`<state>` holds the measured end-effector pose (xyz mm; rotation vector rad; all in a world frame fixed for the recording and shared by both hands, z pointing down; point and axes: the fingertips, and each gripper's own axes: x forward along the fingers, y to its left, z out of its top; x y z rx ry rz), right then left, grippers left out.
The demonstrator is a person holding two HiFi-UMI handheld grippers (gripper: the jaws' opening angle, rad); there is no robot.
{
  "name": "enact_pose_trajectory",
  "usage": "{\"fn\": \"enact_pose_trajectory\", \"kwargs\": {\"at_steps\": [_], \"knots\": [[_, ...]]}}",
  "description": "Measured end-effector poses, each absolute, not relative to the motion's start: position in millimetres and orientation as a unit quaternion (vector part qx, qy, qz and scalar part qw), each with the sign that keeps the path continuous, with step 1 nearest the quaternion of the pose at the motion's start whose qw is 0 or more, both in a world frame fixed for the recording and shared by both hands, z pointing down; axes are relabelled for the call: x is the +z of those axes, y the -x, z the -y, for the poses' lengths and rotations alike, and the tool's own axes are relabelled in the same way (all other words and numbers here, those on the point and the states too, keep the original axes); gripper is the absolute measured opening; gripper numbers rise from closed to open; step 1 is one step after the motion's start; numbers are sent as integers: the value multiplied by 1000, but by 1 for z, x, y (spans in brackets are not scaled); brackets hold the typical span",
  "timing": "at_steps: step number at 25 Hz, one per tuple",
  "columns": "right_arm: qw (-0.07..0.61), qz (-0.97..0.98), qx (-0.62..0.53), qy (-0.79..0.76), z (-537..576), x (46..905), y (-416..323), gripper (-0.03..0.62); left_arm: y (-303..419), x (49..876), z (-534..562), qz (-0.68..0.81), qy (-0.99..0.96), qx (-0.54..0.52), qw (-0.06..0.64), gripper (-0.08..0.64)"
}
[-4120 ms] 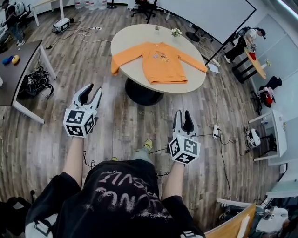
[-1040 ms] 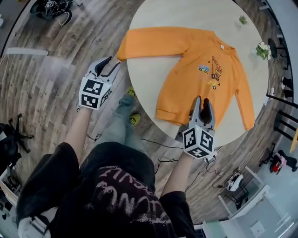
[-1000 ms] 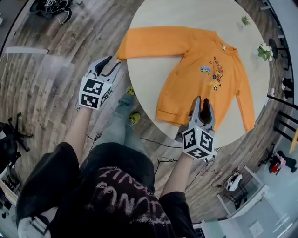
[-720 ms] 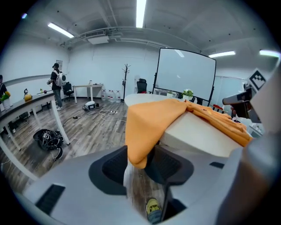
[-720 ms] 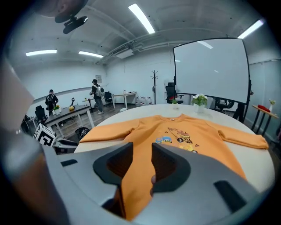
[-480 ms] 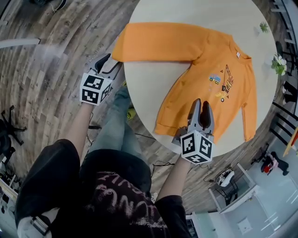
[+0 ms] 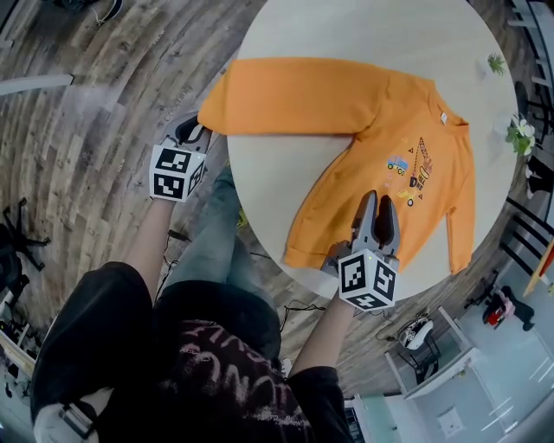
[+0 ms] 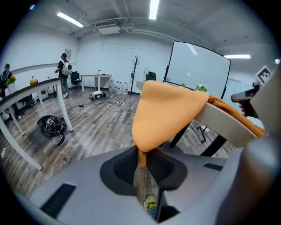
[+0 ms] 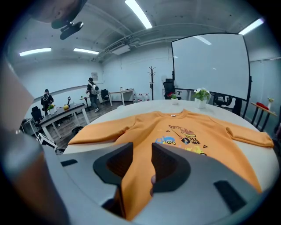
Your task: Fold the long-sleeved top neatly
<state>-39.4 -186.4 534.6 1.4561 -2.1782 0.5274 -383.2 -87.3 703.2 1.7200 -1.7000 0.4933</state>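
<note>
Left gripper (image 8: 141, 154) just closed, clamped on the sleeve cuff (image 8: 163, 115); right gripper (image 9: 141, 159) jaws apart, straddling the hem (image 9: 134, 184) of the orange top (image 9: 184, 132).

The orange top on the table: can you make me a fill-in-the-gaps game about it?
1. The long-sleeved top is the colour ___.
2. It lies spread flat on a pale table whose shape is ___.
3. At the top's bottom hem, the right gripper has its jaws ___, with nothing pinched.
4. The end of one sleeve reaches out past the table's ___.

Missing words: orange; round; open; edge.
</note>
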Motion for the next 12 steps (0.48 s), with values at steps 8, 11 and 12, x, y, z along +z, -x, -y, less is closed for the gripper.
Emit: {"fn": "enact_pose_trajectory", "kwargs": {"at_steps": [8,11,12], "knots": [[229,795,192,-528,205,519,54,138,433,672,85,695,-619,185,316,54],[226,795,188,-530,212,508,58,138,453,655,89,710,-609,177,306,54],[223,795,186,-532,214,503,58,138,459,649,91,715,-605,174,302,54]]}}
